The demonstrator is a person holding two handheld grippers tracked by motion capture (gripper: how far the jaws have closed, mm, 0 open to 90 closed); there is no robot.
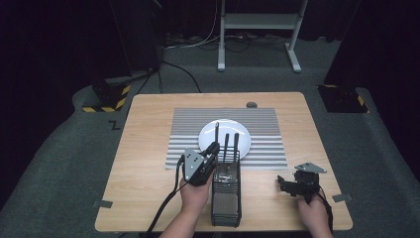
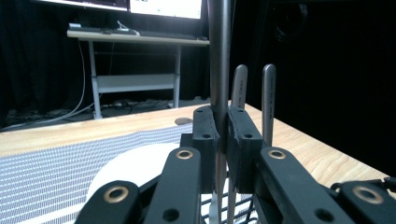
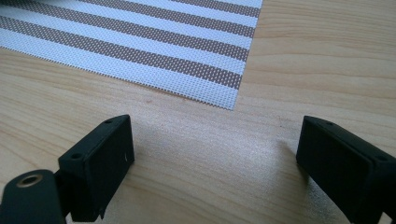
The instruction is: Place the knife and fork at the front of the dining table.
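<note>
Black jaws of your left gripper are clamped on one dark utensil handle; in the left gripper view the pads squeeze it from both sides, nothing else between them. Handle stands upright, long axis vertical, top end pointing up past the frame edge, lower end down in the black wire caddy. In the high view that handle sits at the caddy's far left corner, in front of the white plate.

Your right gripper is spread wide, holding nothing. Its jaws sit just above bare wood in the right gripper view, well apart from each other, near the mat's corner. It rests at the near right part of the table, well apart from the caddy.

Count: three utensil handles in the caddy, one gripped plus two free ones just right of it, also upright, all roughly parallel. The left gripper view shows those two as flat metal handles behind the gripped one. One caddy, long axis running from you toward the plate. One plate, on the striped placemat. One placemat. One small dark round object on the table's far edge; can't tell what it is. Two grippers, one per hand.
</note>
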